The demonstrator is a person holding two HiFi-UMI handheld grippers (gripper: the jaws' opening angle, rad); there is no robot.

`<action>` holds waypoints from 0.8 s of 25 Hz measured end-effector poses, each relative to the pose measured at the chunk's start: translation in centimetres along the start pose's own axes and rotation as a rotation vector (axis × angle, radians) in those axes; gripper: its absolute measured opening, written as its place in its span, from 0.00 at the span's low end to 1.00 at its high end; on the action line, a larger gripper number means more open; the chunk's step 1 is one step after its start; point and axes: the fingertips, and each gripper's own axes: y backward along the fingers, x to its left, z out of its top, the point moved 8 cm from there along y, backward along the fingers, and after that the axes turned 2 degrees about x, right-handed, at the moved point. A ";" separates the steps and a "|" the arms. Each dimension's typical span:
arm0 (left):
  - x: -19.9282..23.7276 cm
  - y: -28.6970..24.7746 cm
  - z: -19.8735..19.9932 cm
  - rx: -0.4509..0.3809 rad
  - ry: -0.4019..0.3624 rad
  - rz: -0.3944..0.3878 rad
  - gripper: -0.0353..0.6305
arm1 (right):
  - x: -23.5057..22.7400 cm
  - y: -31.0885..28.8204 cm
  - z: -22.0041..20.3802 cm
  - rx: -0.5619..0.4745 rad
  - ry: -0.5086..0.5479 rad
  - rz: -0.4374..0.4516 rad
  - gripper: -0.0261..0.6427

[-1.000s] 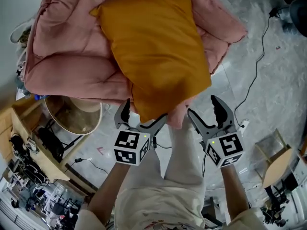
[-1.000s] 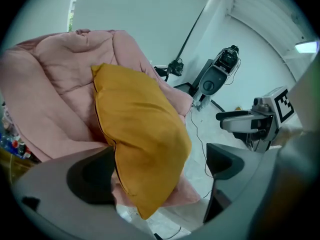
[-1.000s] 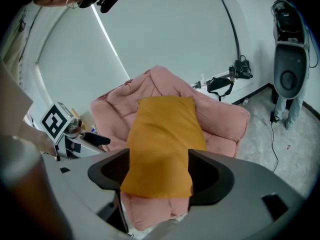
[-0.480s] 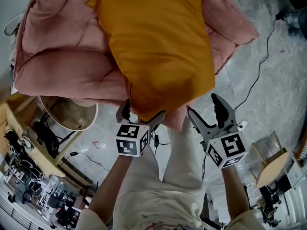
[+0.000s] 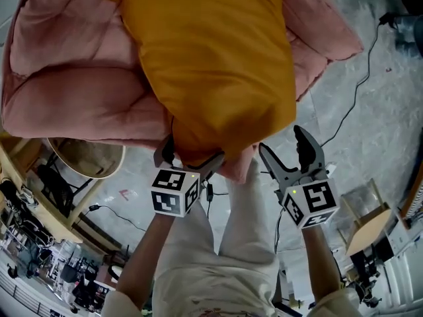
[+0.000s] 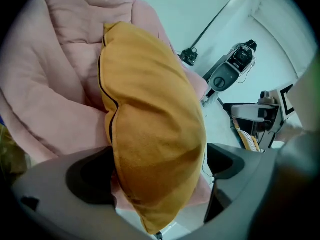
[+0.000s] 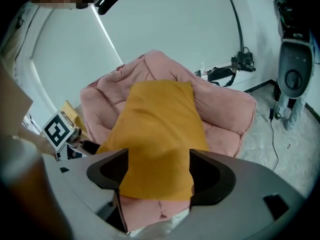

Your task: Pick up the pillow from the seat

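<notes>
Mustard-orange plump pillow (image 5: 211,58), dark-seamed, lies on a pink seat (image 5: 73,78); its corner fills the left gripper's (image 5: 192,152) parted jaws; the right gripper (image 5: 283,142) gapes empty.

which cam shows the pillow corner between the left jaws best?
Left gripper view: a corner of the orange pillow sits between the open jaws of the left gripper. Head view: the pillow overhangs and partly hides those jaws. Right gripper view: only the pillow's broad face.
</notes>
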 end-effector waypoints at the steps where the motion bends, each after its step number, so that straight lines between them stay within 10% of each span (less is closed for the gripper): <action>1: 0.0 -0.2 0.0 -0.002 -0.006 0.007 0.92 | -0.3 -0.2 0.0 0.003 -0.003 0.000 0.60; 11: 0.1 -2.1 0.0 0.004 0.018 0.055 0.92 | -2.3 -2.3 -0.4 0.033 -0.011 0.008 0.63; 20: -0.9 -2.7 0.7 -0.010 -0.024 0.100 0.63 | -5.0 -4.1 0.6 0.043 -0.003 0.014 0.63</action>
